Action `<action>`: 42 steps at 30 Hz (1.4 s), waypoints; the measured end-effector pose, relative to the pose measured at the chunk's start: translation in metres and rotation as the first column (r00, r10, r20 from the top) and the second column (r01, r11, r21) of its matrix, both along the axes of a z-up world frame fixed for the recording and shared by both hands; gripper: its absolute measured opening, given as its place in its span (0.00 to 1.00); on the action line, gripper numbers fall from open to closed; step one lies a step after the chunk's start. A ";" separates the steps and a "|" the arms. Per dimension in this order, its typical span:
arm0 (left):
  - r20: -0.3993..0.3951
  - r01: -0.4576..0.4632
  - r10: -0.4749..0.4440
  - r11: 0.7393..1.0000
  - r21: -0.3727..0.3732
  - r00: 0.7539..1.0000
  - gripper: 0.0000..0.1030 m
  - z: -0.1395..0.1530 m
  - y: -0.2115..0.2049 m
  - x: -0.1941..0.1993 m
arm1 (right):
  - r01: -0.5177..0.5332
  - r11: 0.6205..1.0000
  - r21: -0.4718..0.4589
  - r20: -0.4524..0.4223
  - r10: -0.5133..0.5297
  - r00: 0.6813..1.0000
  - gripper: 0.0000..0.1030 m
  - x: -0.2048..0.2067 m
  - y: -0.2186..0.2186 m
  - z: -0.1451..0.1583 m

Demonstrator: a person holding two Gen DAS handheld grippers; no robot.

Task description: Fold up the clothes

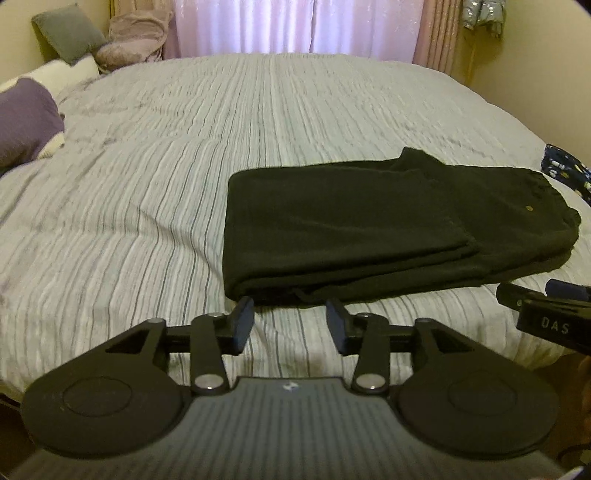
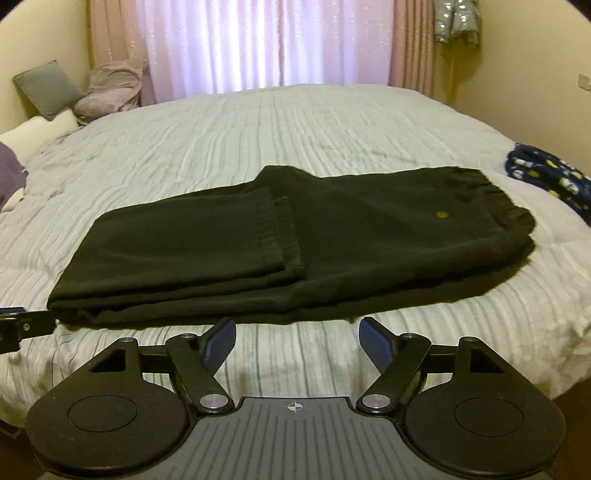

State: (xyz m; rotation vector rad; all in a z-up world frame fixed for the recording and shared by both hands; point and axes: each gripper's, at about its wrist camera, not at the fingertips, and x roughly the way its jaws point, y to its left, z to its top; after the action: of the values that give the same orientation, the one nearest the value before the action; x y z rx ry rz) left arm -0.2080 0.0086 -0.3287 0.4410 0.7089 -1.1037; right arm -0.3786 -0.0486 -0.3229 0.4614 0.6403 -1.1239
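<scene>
Pillows (image 1: 66, 35) are heaped at the bed's far left corner. The left gripper (image 1: 290, 325) hovers with fingers apart and empty, just short of the black trousers (image 2: 288, 251), which lie folded on the striped bedspread (image 1: 147, 184) (waistband to the right). The right gripper (image 2: 295, 341) is likewise spread and empty.

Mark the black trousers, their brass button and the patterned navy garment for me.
black trousers (image 2: 184, 254), right wrist view, on the folded-over leg.
brass button (image 2: 440, 214), right wrist view, its centre.
patterned navy garment (image 2: 543, 173), right wrist view, its bunched middle.
</scene>
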 end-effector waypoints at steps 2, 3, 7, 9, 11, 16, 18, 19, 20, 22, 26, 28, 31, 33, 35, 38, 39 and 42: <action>0.016 0.002 -0.001 1.000 -0.008 1.000 0.44 0.007 0.005 -0.007 | 0.016 1.000 -0.006 -0.010 -0.016 1.000 0.75 -0.002 0.003 0.004; 0.025 0.002 -0.002 1.000 -0.012 1.000 0.46 0.010 0.008 -0.010 | 0.021 1.000 -0.010 -0.013 -0.021 1.000 0.75 -0.003 0.004 0.005; 0.039 0.006 -0.005 0.999 -0.032 0.999 0.50 0.021 0.018 -0.019 | 0.033 0.999 -0.031 -0.012 -0.033 0.999 0.75 -0.008 0.015 0.015; 0.044 0.008 -0.007 0.999 -0.041 0.999 0.53 0.025 0.022 -0.023 | 0.034 0.998 -0.044 -0.010 -0.035 0.999 0.75 -0.010 0.021 0.022; 0.052 0.012 -0.010 0.999 -0.046 0.999 0.53 0.028 0.025 -0.027 | 0.036 0.998 -0.056 -0.012 -0.037 0.999 0.75 -0.012 0.025 0.027; 0.067 0.022 -0.018 0.998 -0.054 0.998 0.55 0.035 0.032 -0.035 | 0.051 0.996 -0.069 -0.006 -0.052 0.999 0.75 -0.020 0.030 0.035; 0.068 0.030 -0.026 0.998 -0.061 0.997 0.55 0.037 0.035 -0.038 | 0.056 0.996 -0.067 -0.005 -0.056 0.998 0.75 -0.023 0.031 0.035; 0.068 0.034 -0.030 0.997 -0.064 0.997 0.56 0.038 0.035 -0.039 | 0.057 0.996 -0.065 -0.005 -0.058 0.998 0.75 -0.024 0.031 0.035; 0.071 0.040 -0.035 0.997 -0.068 0.997 0.57 0.039 0.036 -0.040 | 0.058 0.996 -0.062 -0.004 -0.059 0.998 0.75 -0.025 0.031 0.034; 0.070 0.048 -0.042 0.996 -0.072 0.997 0.57 0.039 0.036 -0.041 | 0.065 0.996 -0.053 -0.006 -0.066 0.998 0.75 -0.027 0.030 0.033; 0.064 0.055 -0.051 0.996 -0.068 0.997 0.57 0.037 0.032 -0.043 | 0.072 0.997 -0.039 -0.016 -0.073 0.997 0.75 -0.027 0.027 0.029; 0.058 0.060 -0.056 0.996 -0.062 0.997 0.57 0.035 0.030 -0.043 | 0.071 0.997 -0.037 -0.016 -0.072 0.997 0.75 -0.027 0.026 0.028; 0.048 0.067 -0.065 0.996 -0.051 0.997 0.57 0.031 0.026 -0.042 | 0.073 0.997 -0.033 -0.020 -0.074 0.997 0.75 -0.027 0.023 0.027; 0.043 0.070 -0.068 0.997 -0.039 0.997 0.57 0.028 0.022 -0.042 | 0.076 0.997 -0.030 -0.021 -0.077 0.997 0.75 -0.027 0.020 0.026; 0.039 0.072 -0.071 0.997 -0.031 0.997 0.57 0.026 0.019 -0.042 | 0.078 0.997 -0.025 -0.022 -0.079 0.997 0.75 -0.028 0.017 0.024; 0.028 0.074 -0.073 0.997 -0.024 0.997 0.57 0.022 0.014 -0.041 | 0.085 0.996 -0.018 -0.023 -0.086 0.996 0.75 -0.030 0.011 0.022; 0.024 0.074 -0.074 0.997 -0.021 0.997 0.57 0.021 0.012 -0.040 | 0.088 0.996 -0.016 -0.023 -0.088 0.996 0.75 -0.030 0.009 0.021; 0.010 0.072 -0.072 0.997 -0.010 0.997 0.57 0.017 0.006 -0.038 | 0.097 0.995 -0.010 -0.023 -0.097 0.995 0.75 -0.032 0.003 0.018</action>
State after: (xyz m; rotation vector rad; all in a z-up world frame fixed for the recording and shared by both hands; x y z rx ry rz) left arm -0.2461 0.0147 -0.3121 0.4663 0.6826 -1.1719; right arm -0.4107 -0.0454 -0.3045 0.4757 0.6388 -1.2253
